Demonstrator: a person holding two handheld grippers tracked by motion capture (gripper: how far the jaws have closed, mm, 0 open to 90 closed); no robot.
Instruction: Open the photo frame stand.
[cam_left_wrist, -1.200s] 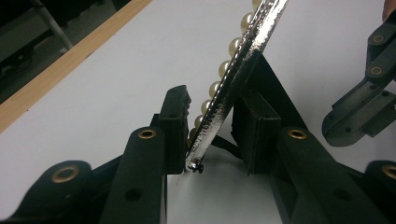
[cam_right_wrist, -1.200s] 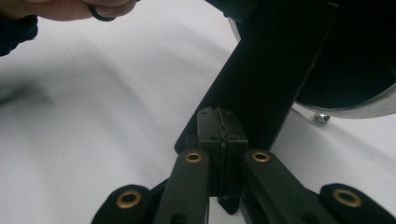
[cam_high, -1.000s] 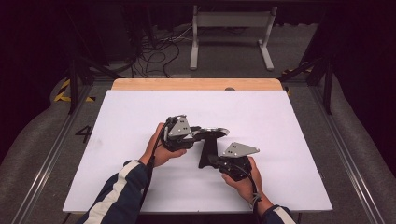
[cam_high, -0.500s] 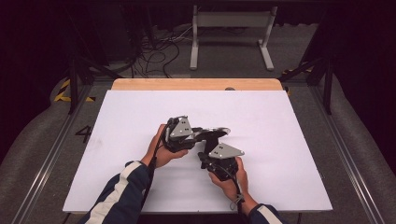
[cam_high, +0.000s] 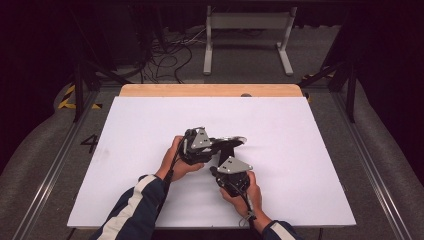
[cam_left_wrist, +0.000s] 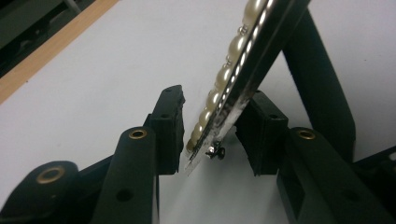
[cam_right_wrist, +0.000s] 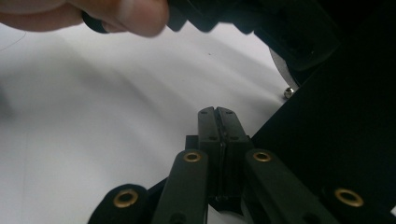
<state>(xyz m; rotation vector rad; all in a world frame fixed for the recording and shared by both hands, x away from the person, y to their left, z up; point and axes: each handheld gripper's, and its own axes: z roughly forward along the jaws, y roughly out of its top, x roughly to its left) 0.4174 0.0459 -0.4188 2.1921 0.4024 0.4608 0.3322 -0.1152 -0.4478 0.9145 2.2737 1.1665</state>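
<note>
The right gripper (cam_high: 226, 159) has moved in toward the left gripper (cam_high: 220, 145) since a second ago, and now sits just beside it, near the middle of the white table (cam_high: 310, 165). Its jaws are pressed together. The left jaws stand spread around a pearl hair clip (cam_left_wrist: 224, 88), touching one pad. Bare table surrounds both.

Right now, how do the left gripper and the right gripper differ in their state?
The left gripper has its black fingers apart around a pearl-lined metal hair clip, which leans on one finger; the right gripper has its fingers pressed flat together with nothing visible between them. The left sits farther up the white table than the right. Both are hand-held.
</note>
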